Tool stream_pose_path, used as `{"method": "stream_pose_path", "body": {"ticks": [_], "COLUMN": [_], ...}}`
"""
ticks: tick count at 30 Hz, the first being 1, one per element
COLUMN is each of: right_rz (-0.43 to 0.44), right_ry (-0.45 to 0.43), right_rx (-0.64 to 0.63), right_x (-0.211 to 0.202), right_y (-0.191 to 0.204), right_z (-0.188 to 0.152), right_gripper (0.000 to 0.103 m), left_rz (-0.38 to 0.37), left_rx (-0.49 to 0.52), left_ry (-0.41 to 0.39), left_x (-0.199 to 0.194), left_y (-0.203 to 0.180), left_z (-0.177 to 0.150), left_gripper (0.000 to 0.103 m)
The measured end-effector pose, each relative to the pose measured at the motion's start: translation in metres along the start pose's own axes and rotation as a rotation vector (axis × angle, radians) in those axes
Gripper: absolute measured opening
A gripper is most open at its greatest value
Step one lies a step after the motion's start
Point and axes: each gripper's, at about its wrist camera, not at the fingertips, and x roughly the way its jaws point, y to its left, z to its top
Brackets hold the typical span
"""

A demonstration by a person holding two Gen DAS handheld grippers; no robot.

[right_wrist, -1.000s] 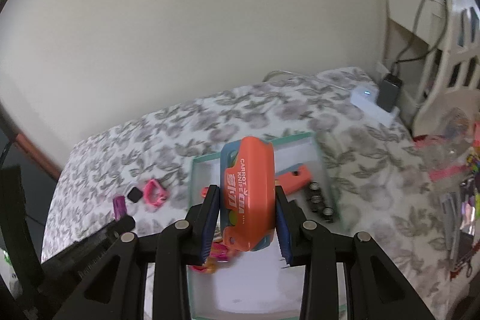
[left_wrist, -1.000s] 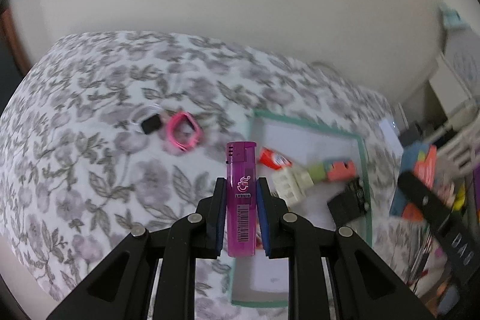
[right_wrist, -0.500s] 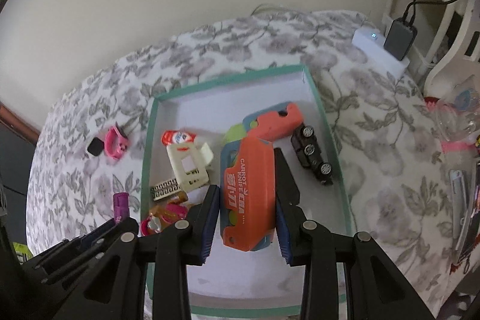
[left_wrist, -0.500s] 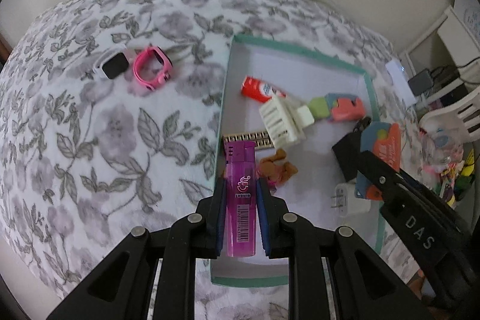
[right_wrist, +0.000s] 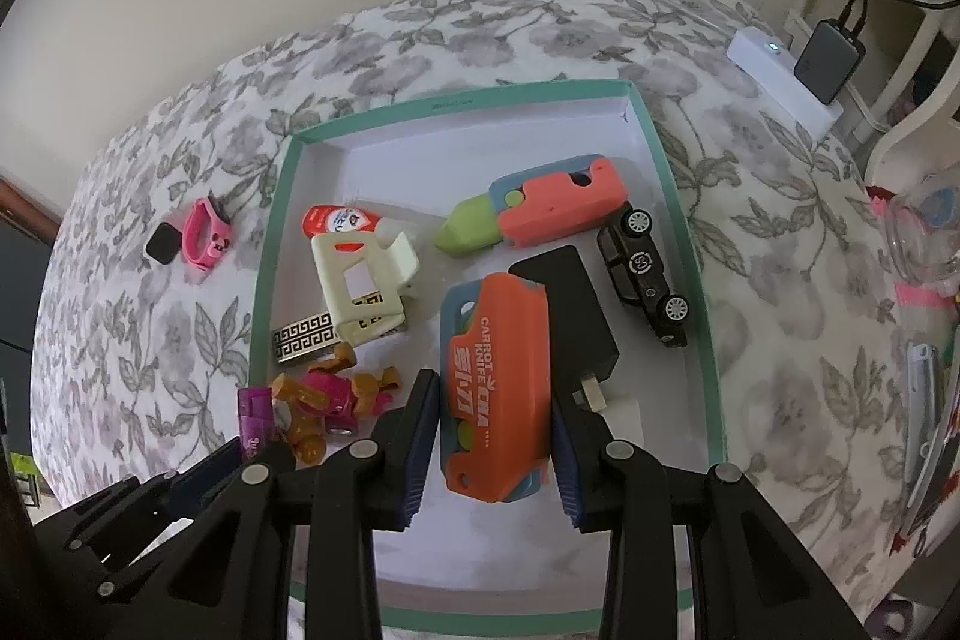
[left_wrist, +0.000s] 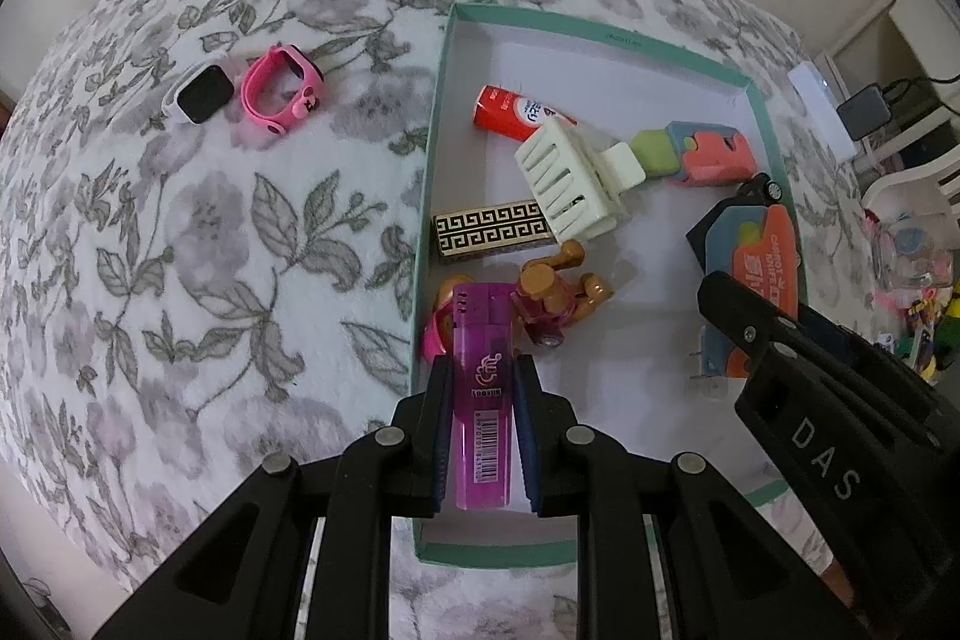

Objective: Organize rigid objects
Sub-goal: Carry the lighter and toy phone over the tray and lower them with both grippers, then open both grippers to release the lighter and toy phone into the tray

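Observation:
My left gripper [left_wrist: 483,370] is shut on a purple lighter [left_wrist: 483,388] and holds it over the near left corner of a green-rimmed white box [left_wrist: 429,148]. My right gripper [right_wrist: 492,388] is shut on an orange and blue carrot knife toy [right_wrist: 495,388] over the middle of the same box [right_wrist: 684,244]. In the box lie a second carrot knife [right_wrist: 540,211], a black toy car [right_wrist: 645,274], a cream clip [right_wrist: 360,286], a patterned lighter [right_wrist: 303,337], a red tube [right_wrist: 336,220], a black charger [right_wrist: 570,316] and a pink-brown figure [right_wrist: 327,397].
A pink watch [left_wrist: 282,88] and a white smartwatch [left_wrist: 201,94] lie on the flowered bedspread left of the box. A white hub and dark charger [right_wrist: 822,58] sit at the bed's far right edge. Clutter stands at the right.
Both grippers have come down and closer to the box. The lighter now hangs over the box's near left corner and the carrot knife lower over its middle.

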Motion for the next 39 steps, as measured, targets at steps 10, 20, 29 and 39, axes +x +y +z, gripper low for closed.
{"method": "stream_pose_path", "body": {"ticks": [10,20,29,39], "right_rz": [-0.007,-0.014,-0.026,0.031], "right_ry": [0.024,0.027,-0.043,-0.211], "right_rx": [-0.011,-0.018,-0.042,-0.08], "right_x": [0.005,0.003,-0.018,-0.045], "right_y": [0.001,0.004,0.013,0.056], "right_z": [0.001,0.002,0.009,0.037], "right_gripper": [0.038,0.038,0.053,0.052], "left_rz": [-0.003,0.001,-0.055,-0.109], "left_rx": [-0.004,-0.017,-0.034,-0.232], "left_ry": [0.03,0.037,0.027,-0.059], "left_x": [0.004,0.007,-0.007,-0.04], "left_y": [0.0,0.001,0.006,0.103], "left_z": [-0.003,0.001,0.003,0.033], "left_gripper": [0.02,0.039,0.063,0.075]}}
